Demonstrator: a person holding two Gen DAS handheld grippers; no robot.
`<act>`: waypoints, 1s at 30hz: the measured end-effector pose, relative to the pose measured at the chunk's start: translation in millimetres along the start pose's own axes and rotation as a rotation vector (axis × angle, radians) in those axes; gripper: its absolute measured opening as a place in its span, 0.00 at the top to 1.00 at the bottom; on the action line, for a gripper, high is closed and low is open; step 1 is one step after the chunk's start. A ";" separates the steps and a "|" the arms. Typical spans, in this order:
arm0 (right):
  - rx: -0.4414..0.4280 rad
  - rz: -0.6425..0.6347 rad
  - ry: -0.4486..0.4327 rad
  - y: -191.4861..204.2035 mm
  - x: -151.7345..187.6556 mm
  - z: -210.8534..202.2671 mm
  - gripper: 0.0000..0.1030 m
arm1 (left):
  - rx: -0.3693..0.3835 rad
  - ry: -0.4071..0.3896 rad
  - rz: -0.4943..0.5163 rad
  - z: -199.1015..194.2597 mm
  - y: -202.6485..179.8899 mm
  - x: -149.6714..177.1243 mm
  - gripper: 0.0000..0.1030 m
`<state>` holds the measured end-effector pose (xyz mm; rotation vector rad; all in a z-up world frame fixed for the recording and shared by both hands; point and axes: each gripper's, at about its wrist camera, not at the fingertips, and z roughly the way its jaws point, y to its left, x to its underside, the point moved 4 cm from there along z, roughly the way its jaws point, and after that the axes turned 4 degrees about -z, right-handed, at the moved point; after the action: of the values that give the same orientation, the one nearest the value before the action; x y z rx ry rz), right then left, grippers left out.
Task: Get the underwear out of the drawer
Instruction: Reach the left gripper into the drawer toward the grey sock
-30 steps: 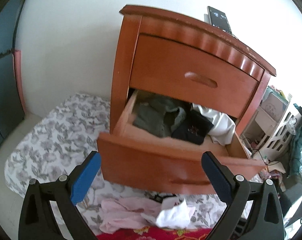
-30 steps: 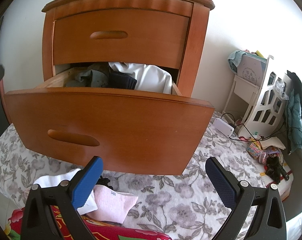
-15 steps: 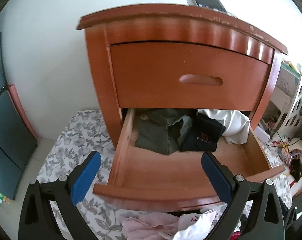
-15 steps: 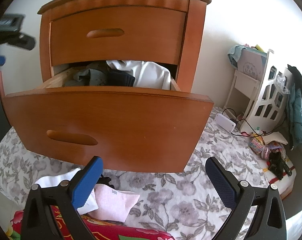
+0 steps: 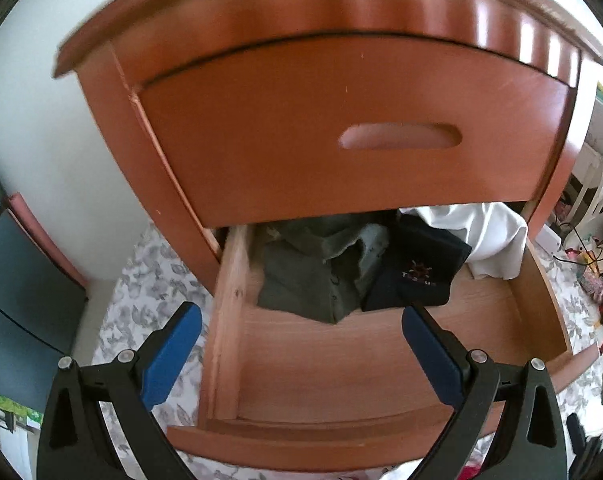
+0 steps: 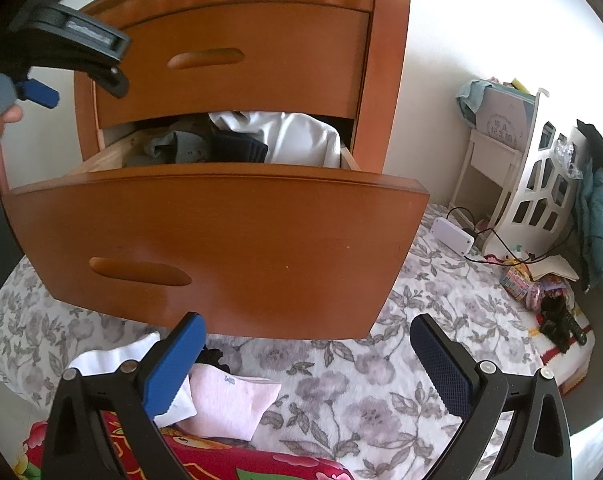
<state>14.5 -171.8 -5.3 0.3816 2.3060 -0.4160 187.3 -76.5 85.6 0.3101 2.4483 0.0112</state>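
Inside the pulled-out lower drawer point(image 5: 381, 364) of a reddish wooden nightstand point(image 5: 301, 128), a heap of clothes sits bunched at the back: a rumpled grey-green garment point(image 5: 317, 268) on the left, a folded navy piece point(image 5: 417, 276) with a small printed emblem touching it in the middle, and a white cloth point(image 5: 485, 236) spilling over the right side. Which of them is the underwear cannot be told. The drawer's front half is bare wood. The left gripper point(image 5: 301, 340) hovers over that bare part with its blue pads spread wide and empty, just short of the clothes. The right gripper point(image 6: 307, 352) hangs lower, before the drawer front, its jaws likewise wide and holding nothing. Below it, pink point(image 6: 229, 404) and white point(image 6: 113, 356) garments lie on a floral sheet point(image 6: 361, 392).
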 end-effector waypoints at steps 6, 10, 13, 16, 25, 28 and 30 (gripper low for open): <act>-0.016 0.017 0.007 -2.5 0.6 1.5 0.00 | -0.008 0.087 -0.043 29.5 -3.1 -6.7 0.03; -0.024 0.031 0.027 -4.6 1.3 5.1 0.00 | 0.001 0.115 -0.111 43.2 -3.0 -13.2 0.05; -0.033 0.039 0.045 -5.4 2.7 8.3 0.00 | -0.027 0.104 -0.095 49.7 -7.7 -19.4 0.06; -0.040 0.047 0.046 -7.0 3.6 8.8 0.00 | -0.026 0.114 -0.089 58.6 -13.5 -26.1 0.12; -0.066 0.071 0.063 -10.2 5.1 12.2 0.00 | 0.042 0.165 -0.183 86.0 -22.8 -33.9 0.29; -0.076 0.085 0.070 -12.5 6.0 13.6 0.00 | 0.056 0.186 -0.217 93.6 -24.6 -34.8 0.30; -0.081 0.094 0.076 -13.6 6.0 15.4 0.00 | 0.062 0.190 -0.227 97.3 -25.1 -36.2 0.36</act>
<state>14.8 -189.5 -17.5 0.4710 2.3594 -0.2647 269.3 -115.9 29.7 0.0579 2.6628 -0.1389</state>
